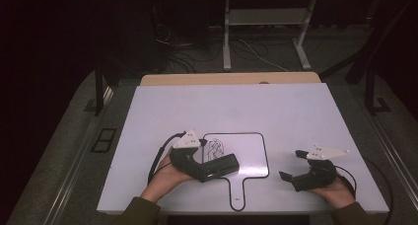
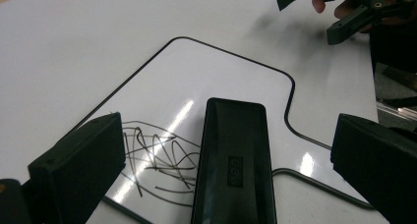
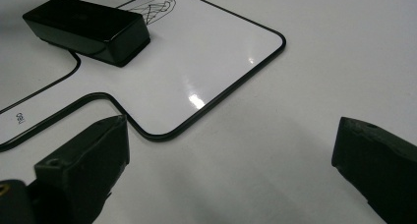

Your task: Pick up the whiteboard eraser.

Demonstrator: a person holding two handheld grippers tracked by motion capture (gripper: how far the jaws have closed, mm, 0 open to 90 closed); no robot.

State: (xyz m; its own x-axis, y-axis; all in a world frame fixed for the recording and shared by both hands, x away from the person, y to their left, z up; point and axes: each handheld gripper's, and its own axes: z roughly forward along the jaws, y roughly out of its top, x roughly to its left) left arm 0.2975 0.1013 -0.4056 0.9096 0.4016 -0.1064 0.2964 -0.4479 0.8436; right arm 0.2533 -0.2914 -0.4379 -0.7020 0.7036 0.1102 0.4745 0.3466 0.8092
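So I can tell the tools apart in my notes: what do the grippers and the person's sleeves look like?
Both grippers, left gripper and right gripper, are black with blocky jaws, each topped by a pale three-cornered plate bearing small dots. A black cable loops from the left one. The sleeves are olive-brown.

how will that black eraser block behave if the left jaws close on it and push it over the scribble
The glossy black rectangular eraser block looks rigid with flat sides, so the open left gripper should probably hold it squarely. Lying low and flat on the white paddle-shaped whiteboard, it seems unlikely to tip. It will likely slide easily.
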